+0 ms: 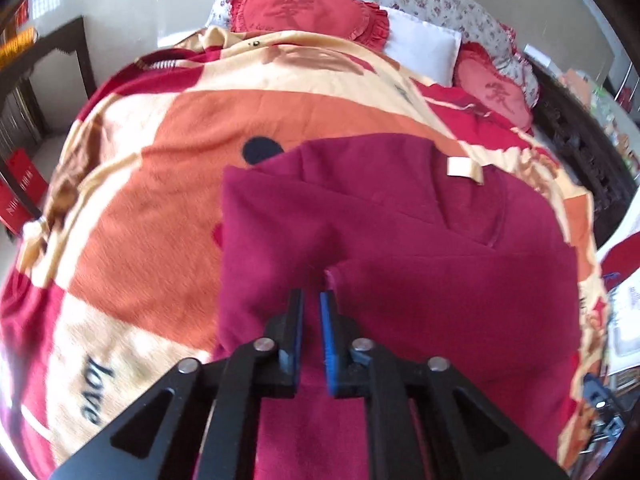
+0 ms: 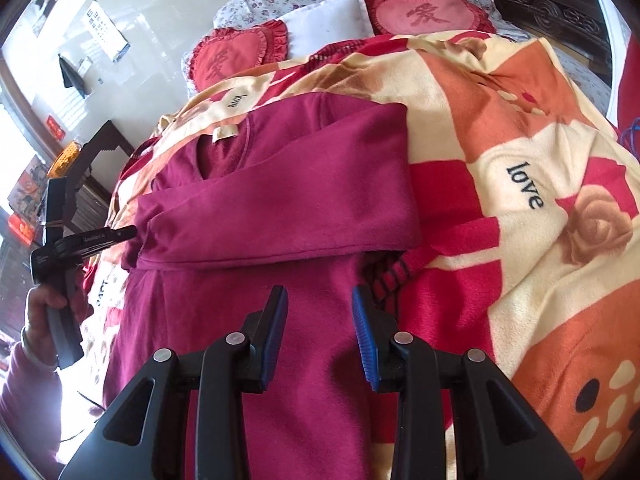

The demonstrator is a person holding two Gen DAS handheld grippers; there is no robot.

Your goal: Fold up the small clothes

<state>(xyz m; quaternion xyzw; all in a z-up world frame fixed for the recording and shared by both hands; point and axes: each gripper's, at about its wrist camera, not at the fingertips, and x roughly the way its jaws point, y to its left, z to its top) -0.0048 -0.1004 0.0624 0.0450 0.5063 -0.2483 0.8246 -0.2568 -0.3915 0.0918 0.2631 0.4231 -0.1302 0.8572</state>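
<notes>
On the patterned blanket [image 2: 520,128], spread flat across the bed: a magenta long-sleeved top [image 2: 260,184], one sleeve folded crosswise over its chest. At the top's left edge, seen from the right wrist camera, the left gripper [image 2: 130,234] with its tip touching the sleeve end, gripped by a hand [image 2: 44,300] in a pink cuff. From the left wrist camera, that same gripper [image 1: 311,300] nearly clenched, blue pads close together with a narrow gap; a small pinch of magenta cloth just beyond the tips, cannot tell whether actually grasped. Further right, over the top's lower body, the right gripper [image 2: 320,312] released, pads wide apart, cloth beneath and between them, nothing held. Inside the top's neckline, a cream label [image 2: 225,133], its print unreadable. Right of the top, "love" in dark letters on the blanket; behind the top, red heart cushions [image 2: 428,14] bearing a Chinese character.
</notes>
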